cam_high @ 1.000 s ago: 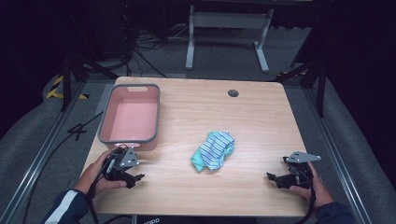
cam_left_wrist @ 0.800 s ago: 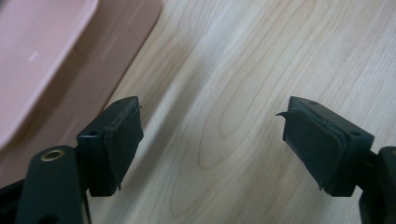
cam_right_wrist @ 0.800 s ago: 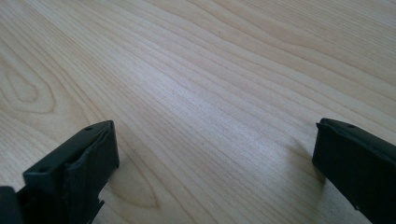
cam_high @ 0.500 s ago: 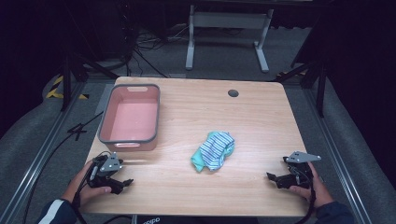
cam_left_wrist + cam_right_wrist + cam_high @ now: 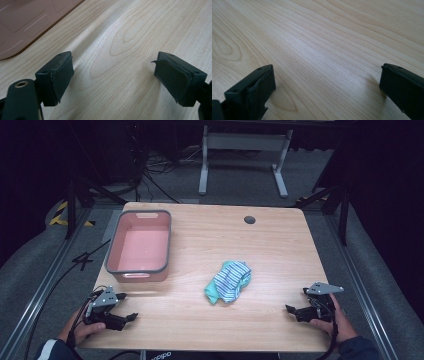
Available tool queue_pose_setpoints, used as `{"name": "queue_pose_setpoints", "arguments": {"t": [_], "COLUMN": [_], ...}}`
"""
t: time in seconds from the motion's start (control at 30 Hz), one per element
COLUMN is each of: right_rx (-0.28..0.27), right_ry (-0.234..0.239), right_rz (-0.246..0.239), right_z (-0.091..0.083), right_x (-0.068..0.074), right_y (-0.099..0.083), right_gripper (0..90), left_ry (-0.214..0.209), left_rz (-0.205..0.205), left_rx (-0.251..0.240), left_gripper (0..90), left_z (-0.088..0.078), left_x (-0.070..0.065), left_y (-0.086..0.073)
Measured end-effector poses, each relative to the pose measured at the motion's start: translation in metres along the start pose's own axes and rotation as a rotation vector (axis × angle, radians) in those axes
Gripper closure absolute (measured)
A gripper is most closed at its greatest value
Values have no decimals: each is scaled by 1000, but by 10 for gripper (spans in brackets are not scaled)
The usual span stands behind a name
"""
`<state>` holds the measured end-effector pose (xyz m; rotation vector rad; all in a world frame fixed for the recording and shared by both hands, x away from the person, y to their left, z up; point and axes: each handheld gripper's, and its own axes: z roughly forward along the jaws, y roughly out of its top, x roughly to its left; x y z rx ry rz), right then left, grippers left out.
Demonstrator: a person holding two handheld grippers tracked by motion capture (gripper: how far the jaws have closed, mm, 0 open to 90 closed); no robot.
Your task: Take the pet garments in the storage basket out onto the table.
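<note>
The bundled cloth (image 5: pixel 229 281) sits on the tabletop (image 5: pixel 280 245), and everything reads off it. The bin (image 5: pixel 140 245) stands to its left and a little farther back, well apart. The round hole (image 5: pixel 249 219) lies behind it near the far edge. The left tool (image 5: pixel 127 317) rests at the near left corner, the right tool (image 5: pixel 292 310) at the near right, both nearer the person than the cloth.
</note>
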<state>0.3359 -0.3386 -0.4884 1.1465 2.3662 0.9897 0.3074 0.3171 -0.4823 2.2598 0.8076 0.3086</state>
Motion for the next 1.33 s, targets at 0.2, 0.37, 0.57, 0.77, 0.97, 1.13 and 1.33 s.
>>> {"name": "queue_pose_setpoints", "arguments": {"t": [0.2, 0.37, 0.57, 0.77, 0.97, 1.13, 1.33], "right_rx": [0, 0, -3, -3, -3, -3, -3], "right_ry": [0, -1, -4, -4, -4, -4, -4], "right_rz": [-1, 1, 3, 4, 4, 4, 4], "right_z": [0, 0, 0, 0, 0, 0, 0], "right_x": [0, 0, 0, 0, 0, 0, 0], "right_y": [0, 0, 0, 0, 0, 0, 0], "right_gripper": [7, 7, 7, 7, 7, 7, 7], "left_ry": [3, 10, 14, 14, 14, 11, 12], "left_rz": [-4, -6, -14, -13, -15, -13, -12], "left_rx": [2, 0, -1, 1, 0, 3, 3], "left_gripper": [148, 145, 145, 145, 144, 140, 136], "left_z": [0, 0, 0, 0, 0, 0, 0], "left_x": [0, 0, -1, -1, -1, -1, -1], "left_y": [0, 0, 0, 0, 0, 0, 0]}}
